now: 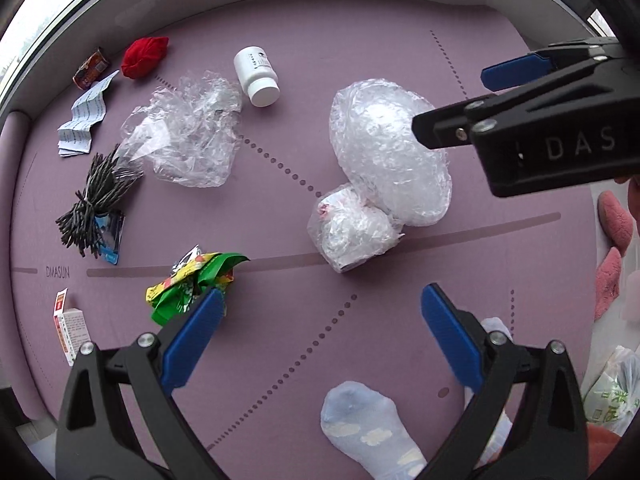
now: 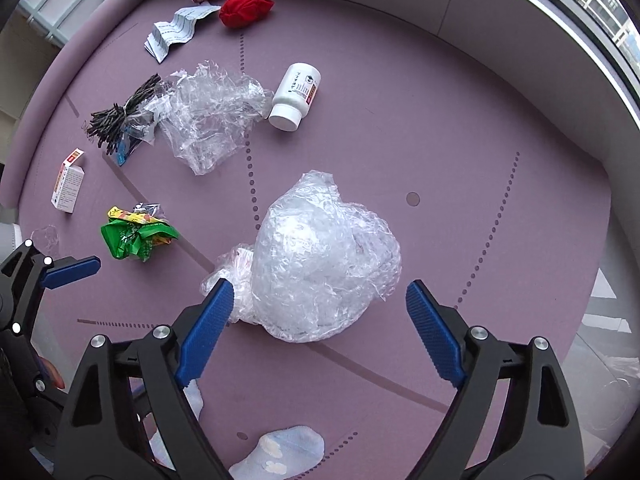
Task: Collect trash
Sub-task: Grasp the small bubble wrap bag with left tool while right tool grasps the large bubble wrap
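Trash lies scattered on a purple mat (image 1: 360, 40). A big ball of clear plastic wrap (image 1: 390, 152) (image 2: 324, 268) lies mid-mat, with a smaller plastic ball (image 1: 352, 228) against it. My right gripper (image 2: 320, 320) is open and empty, its jaws either side of the big ball's near end, just short of it. It shows in the left wrist view (image 1: 452, 100) at the right. My left gripper (image 1: 320, 320) is open and empty over bare mat, beside a green snack wrapper (image 1: 192, 284) (image 2: 136, 232).
A loose clear bag (image 1: 188, 132) (image 2: 212, 116), a white pill bottle (image 1: 258, 76) (image 2: 294, 96), a dark bundle of sticks (image 1: 96, 200), a folded leaflet (image 1: 86, 116), a red cloth (image 1: 142, 56), a can (image 1: 90, 68) and a small box (image 1: 70, 332) lie around. Feet in blue socks (image 1: 368, 432) stand near.
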Demonstrator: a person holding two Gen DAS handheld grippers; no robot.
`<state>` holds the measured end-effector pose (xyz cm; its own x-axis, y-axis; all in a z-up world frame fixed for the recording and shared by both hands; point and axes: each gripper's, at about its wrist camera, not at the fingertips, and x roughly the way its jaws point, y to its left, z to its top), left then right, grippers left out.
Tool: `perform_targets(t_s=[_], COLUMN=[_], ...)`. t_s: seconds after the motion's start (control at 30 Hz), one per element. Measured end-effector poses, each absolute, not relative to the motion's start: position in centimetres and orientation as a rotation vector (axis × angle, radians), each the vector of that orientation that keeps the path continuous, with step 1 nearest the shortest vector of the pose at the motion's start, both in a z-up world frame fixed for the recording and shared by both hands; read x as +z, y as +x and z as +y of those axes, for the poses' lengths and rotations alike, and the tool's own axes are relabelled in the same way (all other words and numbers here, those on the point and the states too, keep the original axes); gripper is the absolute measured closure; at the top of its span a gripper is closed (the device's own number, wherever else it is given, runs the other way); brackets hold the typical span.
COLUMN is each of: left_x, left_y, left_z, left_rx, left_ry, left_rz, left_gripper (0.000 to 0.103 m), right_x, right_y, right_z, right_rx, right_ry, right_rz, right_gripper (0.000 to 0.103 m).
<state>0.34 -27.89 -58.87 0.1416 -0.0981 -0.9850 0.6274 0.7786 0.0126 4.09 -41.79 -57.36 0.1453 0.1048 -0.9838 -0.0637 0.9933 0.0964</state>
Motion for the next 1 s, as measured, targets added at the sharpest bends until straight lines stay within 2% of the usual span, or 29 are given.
perform_targets(t_s=[0.2, 0.27, 0.33, 0.37, 0.4, 0.43, 0.47, 0.57, 0.67, 0.73, 1.0], left_x=[-64.3, -65.1, -65.8, -66.2, -66.4, -66.8, -67.3, -68.1, -68.6, -68.4, -63.1], left_y=[0.8, 1.1, 1.5, 1.4, 1.3, 1.5, 1.6, 1.5, 1.7, 1.7, 1.1], left_z=[-29.4, -29.7, -30.0, -30.2, -30.5, -30.6, -30.6, -30.8, -30.8, -30.7, -30.2], left_rx=[-0.594, -0.603, -0.627, -0.648, -0.688, -0.727, -0.751, -0.743, -0.746, -0.744, -0.716], left_ry=[0.563, 0.56, 0.533, 0.52, 0.503, 0.456, 0.418, 0.43, 0.459, 0.468, 0.483], left_rz=[1.225, 1.193, 1.185, 1.186, 1.194, 1.226, 1.264, 1.254, 1.25, 1.246, 1.217], left_gripper=[0.004, 0.004, 0.007, 0.009, 0.028, 0.049, 0.055, 0.059, 0.07, 0.082, 0.086], right_x=[-61.8, -62.1, -62.2, -62.1, -62.0, -61.9, -61.9, -61.7, -61.4, -61.1, -57.7], right_y=[4.9, 5.1, 5.2, 5.3, 5.4, 5.4, 5.4, 5.1, 5.0, 5.1, 5.1], right_z=[-41.2, -41.2, -41.4, -41.5, -41.5, -41.4, -41.3, -41.3, -41.2, -41.1, -42.0], right_rx=[0.17, 0.191, 0.206, 0.216, 0.234, 0.243, 0.254, 0.285, 0.313, 0.319, 0.274], right_ry=[-0.019, -0.018, 0.009, 0.025, 0.038, 0.022, 0.004, -0.002, -0.001, -0.007, 0.016], right_rz=[1.405, 1.402, 1.402, 1.404, 1.406, 1.405, 1.403, 1.411, 1.411, 1.41, 1.409], right_gripper=[0.027, 0.039, 0.059, 0.065, 0.076, 0.079, 0.08, 0.085, 0.089, 0.09, 0.091])
